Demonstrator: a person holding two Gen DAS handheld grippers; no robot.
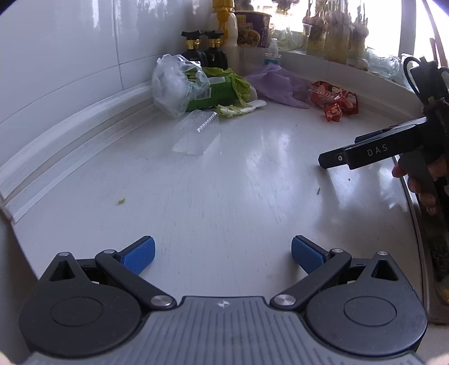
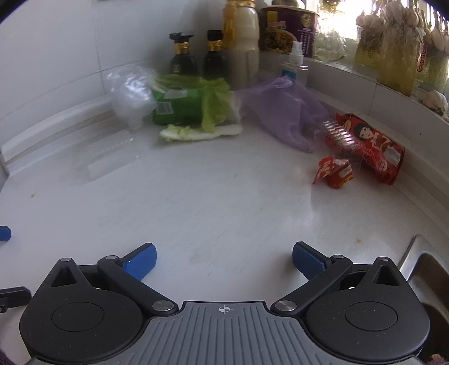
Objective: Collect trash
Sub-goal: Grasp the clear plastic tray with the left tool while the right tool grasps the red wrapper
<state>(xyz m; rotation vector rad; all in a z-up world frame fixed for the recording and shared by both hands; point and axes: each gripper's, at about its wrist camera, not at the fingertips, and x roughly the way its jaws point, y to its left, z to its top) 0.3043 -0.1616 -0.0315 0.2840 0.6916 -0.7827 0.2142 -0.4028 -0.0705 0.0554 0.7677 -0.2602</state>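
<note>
Nothing looks collected yet. Both the left tool (image 1: 223,254) and right tool (image 2: 224,259) are spread wide and empty above the white tabletop (image 2: 224,202). Far ahead lie the crumpled red snack wrappers (image 2: 364,148), the limp purple plastic bag (image 2: 289,112) and loose green cabbage leaves (image 2: 202,132).

- A home kitchen, seen from the white glossy countertop (image 1: 224,174) running into a corner of white wall tiles (image 1: 70,42).
- Two dark sauce bottles with black-and-gold caps (image 2: 196,53) stand in that corner, beside a purple instant-noodle cup (image 2: 289,31).
- Loose green cabbage leaves (image 2: 202,123) lie on the counter.
- A stainless steel sink edge (image 2: 421,269) shows at the right.
- Hanging garlic bulbs (image 2: 404,14) catch the window light.
</note>
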